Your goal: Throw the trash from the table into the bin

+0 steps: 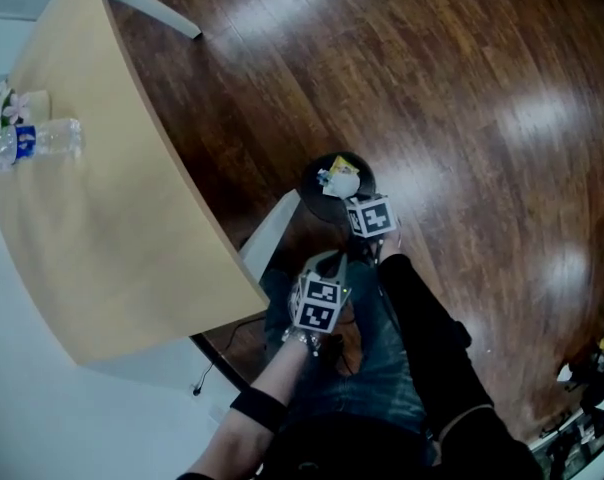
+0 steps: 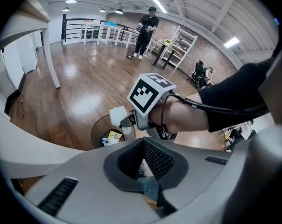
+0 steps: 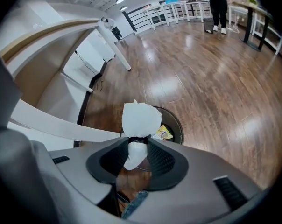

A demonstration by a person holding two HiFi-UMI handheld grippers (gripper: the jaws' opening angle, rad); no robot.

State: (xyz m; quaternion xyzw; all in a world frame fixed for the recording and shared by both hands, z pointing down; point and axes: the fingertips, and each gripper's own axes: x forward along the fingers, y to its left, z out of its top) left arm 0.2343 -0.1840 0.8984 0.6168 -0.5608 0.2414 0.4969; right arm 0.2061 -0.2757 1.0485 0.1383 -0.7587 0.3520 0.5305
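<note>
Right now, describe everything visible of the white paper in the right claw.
The white paper is a thin, creased, unprinted sheet, pinched at its middle by the right claw: a wide lobe fans out beyond it, a smaller tail sits behind. It is held above the dark round bin, touching only the claw.

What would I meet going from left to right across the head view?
Clear plastic bottle with a blue label → slanted white table leg at the top → white table support panel → round black bin.
</note>
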